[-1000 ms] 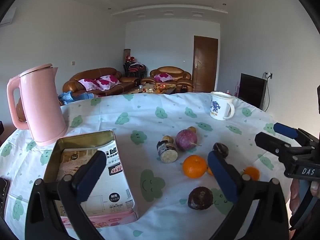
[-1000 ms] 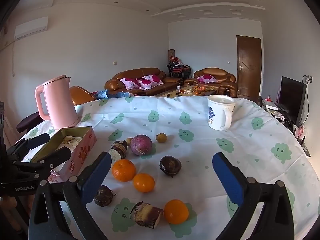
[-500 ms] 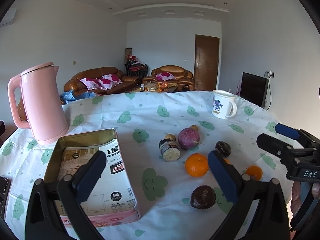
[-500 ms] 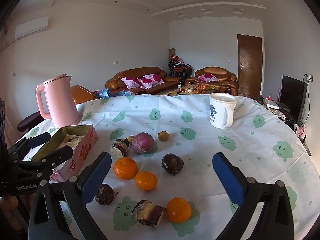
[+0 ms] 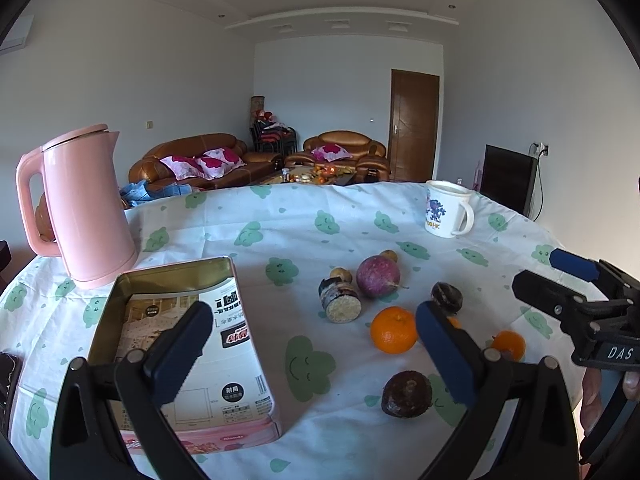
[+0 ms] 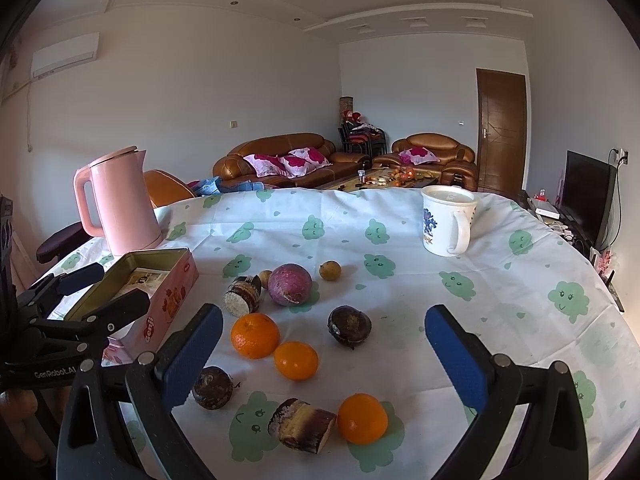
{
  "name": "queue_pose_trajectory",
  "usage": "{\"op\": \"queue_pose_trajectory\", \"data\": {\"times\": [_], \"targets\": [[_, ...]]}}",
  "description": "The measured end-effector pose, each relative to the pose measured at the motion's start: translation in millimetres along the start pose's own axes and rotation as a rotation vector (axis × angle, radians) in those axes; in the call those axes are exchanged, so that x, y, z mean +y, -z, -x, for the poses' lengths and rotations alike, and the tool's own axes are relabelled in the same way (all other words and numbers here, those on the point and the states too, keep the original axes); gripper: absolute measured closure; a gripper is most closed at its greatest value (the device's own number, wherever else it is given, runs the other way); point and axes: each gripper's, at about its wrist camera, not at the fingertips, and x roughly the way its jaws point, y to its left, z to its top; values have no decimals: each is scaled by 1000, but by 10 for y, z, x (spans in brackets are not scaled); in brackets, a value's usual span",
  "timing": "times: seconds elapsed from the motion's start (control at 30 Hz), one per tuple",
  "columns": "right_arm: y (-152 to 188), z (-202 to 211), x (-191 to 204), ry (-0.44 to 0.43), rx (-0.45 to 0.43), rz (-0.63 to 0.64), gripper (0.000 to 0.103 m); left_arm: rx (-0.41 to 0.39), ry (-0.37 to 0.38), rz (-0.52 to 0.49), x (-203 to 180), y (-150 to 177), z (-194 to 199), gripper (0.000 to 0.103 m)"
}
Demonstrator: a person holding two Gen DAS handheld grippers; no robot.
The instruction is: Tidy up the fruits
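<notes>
White cloth: green cloud-face print, covers table [image 6: 520, 280]; all items rest on it.
Left gripper [image 5: 312, 344]: blue pads spread wide, nothing between them; held above cloth at bottom of left wrist frame, left pad over tin, right pad beside oranges.
Right gripper [image 6: 320, 344]: blue pads spread wide, nothing gripped; bottom of right wrist frame, above the fruit cluster.
Oranges: three in right wrist view, centre and lower centre: one [image 6: 255, 335] just beside a second [image 6: 296, 360], third [image 6: 362, 418] touching cut brown-skinned piece [image 6: 302, 424].
Dark round fruits: one [image 6: 349, 326] centre of frame, apart from oranges; another [image 6: 212, 387] lower left, close to right gripper's left pad.
Purple round fruit [image 6: 289, 283]: above oranges, beside a second cut piece [image 6: 241, 295], pale cut face toward camera.
Small yellow fruit [image 6: 330, 270]: just right of purple one; a smaller tan one behind the cut piece, partly hidden.
Tin [image 5: 120, 300]: open, pink sides, printed paper inside, no fruit inside; lower left of left wrist frame.
Kettle [image 5: 84, 208]: pink, upright, left edge, behind tin.
Mug [image 6: 448, 220]: white, upright, upper right, well apart from fruit.
Hand: fingers [image 5: 592, 396] at lower right edge of left wrist frame, on right gripper handle.
</notes>
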Motion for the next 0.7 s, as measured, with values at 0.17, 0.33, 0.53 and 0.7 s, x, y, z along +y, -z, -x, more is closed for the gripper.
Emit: {"op": "queue_pose_trajectory", "data": {"times": [0.17,0.33,0.53,0.7], "targets": [[10,4,5,-1,1,-2,1,4,1,-2,11,3,-5,0],[11,2,6,-2,1,-1,1,1,-1,1,1,5,-4,0],[20,-7,28,-3,4,1,1,1,-1,0,-1,6,-3,0],[28,-11,41,-4,5,3,1,2,-1,0,-2,6,-5,0]]}}
